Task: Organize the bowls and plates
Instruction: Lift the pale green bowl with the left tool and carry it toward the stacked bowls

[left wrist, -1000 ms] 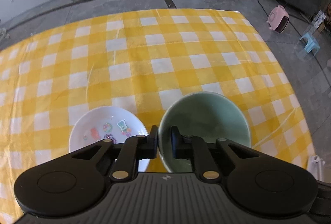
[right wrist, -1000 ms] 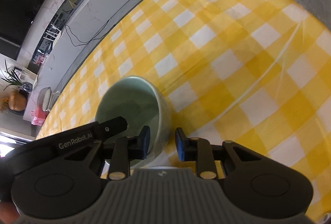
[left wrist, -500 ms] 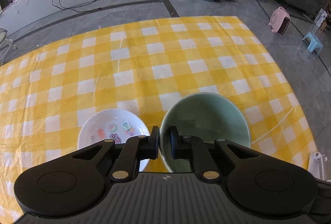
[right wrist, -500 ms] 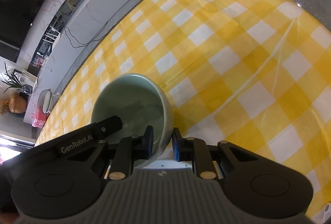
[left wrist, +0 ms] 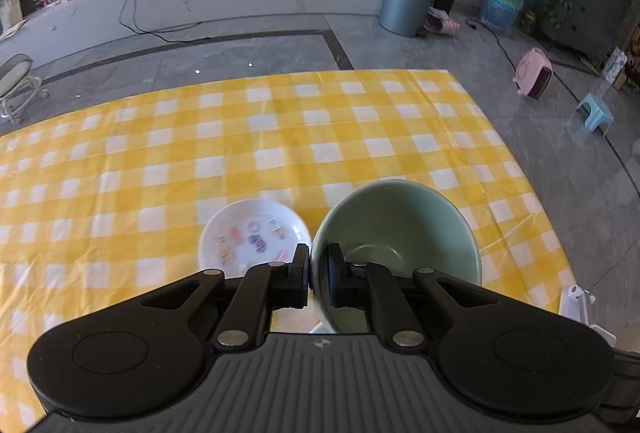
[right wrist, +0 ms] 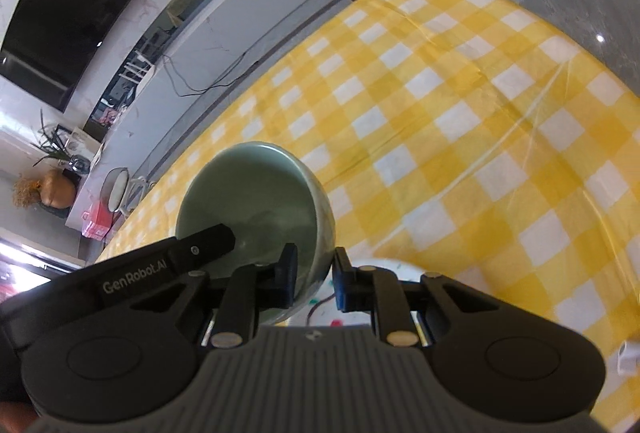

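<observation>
A pale green bowl is held above the yellow checked table. My left gripper is shut on its near rim. My right gripper is shut on the rim of the same green bowl, with the left gripper's black finger on the opposite side. A small white plate with coloured prints lies on the cloth just left of the bowl. A white dish with coloured marks shows under the right gripper, mostly hidden.
The table's right edge drops to a grey floor. A white object sits at the near right corner. A grey bin, a pink heater and a blue stool stand on the floor beyond.
Both grippers have risen with the green bowl, and more of the room shows. The right gripper's fingers closed on the bowl's rim. The white plate stayed on the cloth.
</observation>
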